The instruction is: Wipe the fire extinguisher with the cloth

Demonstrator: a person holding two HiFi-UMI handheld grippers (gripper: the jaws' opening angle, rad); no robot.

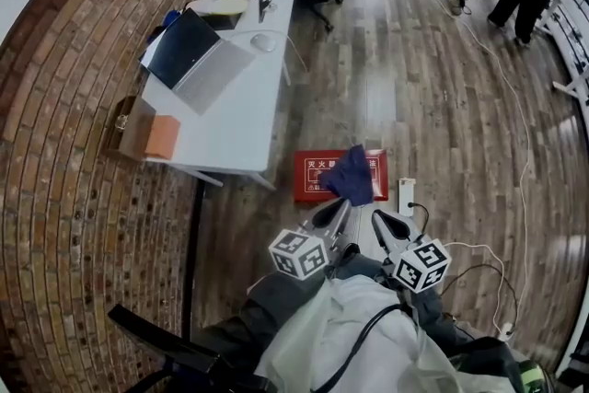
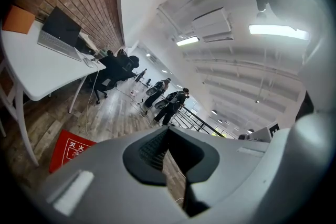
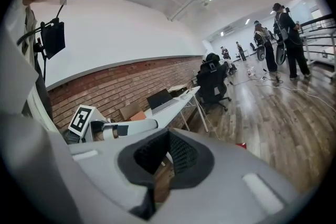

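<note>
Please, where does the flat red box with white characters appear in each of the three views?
Head view: the flat red box lies on the wooden floor at the centre, partly under a dark blue cloth.
Left gripper view: the box is at the lower left.
Right gripper view: only a small red corner shows, right of centre.
Shared landmark: the white table with the laptop.

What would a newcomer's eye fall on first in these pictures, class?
The red box on the wooden floor, mid-frame in the head view, with a dark blue cloth crumpled on it. Just below it, the left tongs and right tongs hang shut and empty. To the left, a white table with an open laptop stands by the brick wall.
</note>
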